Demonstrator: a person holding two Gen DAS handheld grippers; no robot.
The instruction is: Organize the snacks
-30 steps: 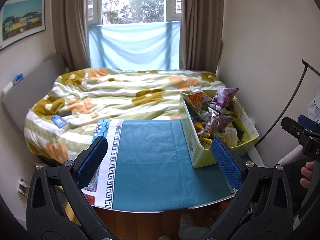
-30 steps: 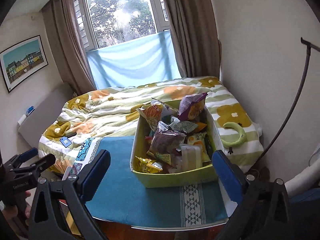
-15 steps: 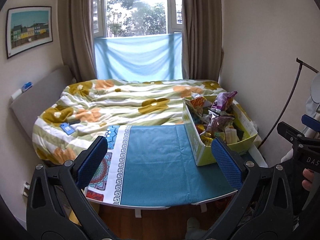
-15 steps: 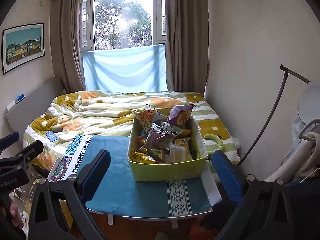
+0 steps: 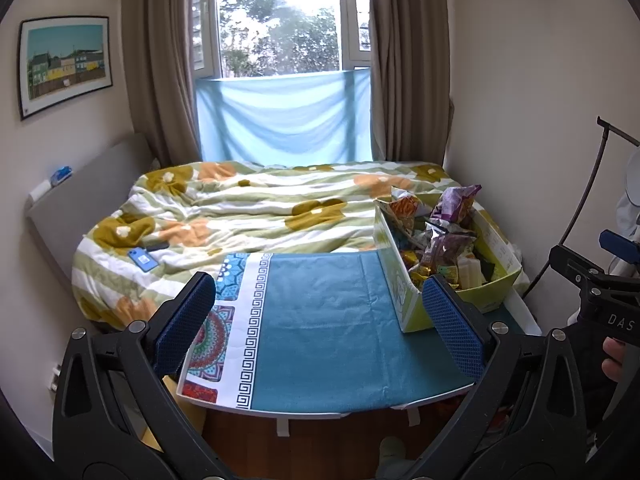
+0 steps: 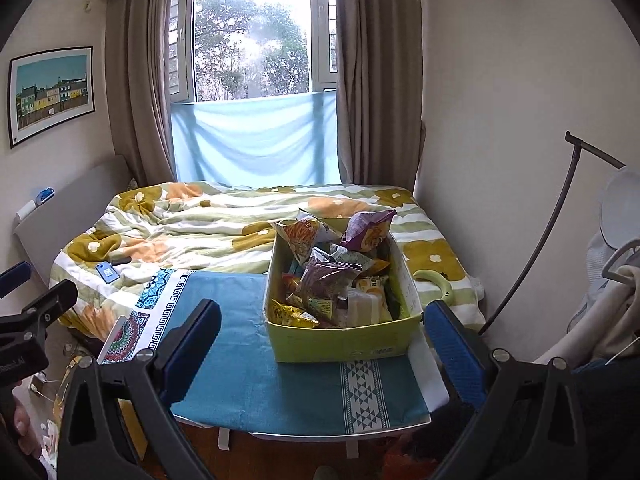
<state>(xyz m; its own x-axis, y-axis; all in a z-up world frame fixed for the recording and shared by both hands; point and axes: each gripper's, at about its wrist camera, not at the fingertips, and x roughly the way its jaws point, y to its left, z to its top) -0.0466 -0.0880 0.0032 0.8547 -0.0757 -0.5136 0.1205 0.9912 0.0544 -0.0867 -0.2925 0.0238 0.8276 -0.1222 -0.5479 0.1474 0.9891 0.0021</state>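
A yellow-green cardboard box full of several snack bags stands on the right part of a small table covered by a teal cloth. A purple bag and an orange-printed bag stick up at its far end. The box also shows in the left wrist view at the right. My left gripper is open and empty, held back from the table's front edge. My right gripper is open and empty, in front of the box and apart from it.
A bed with a flowered quilt lies behind the table, with a blue card on it. A green ring lies on the quilt right of the box. A wall, a dark bent rod and hanging laundry stand at the right.
Both grippers have pulled back and risen from the table, so the box and cloth look smaller and the window shows more. Both stay open and empty.
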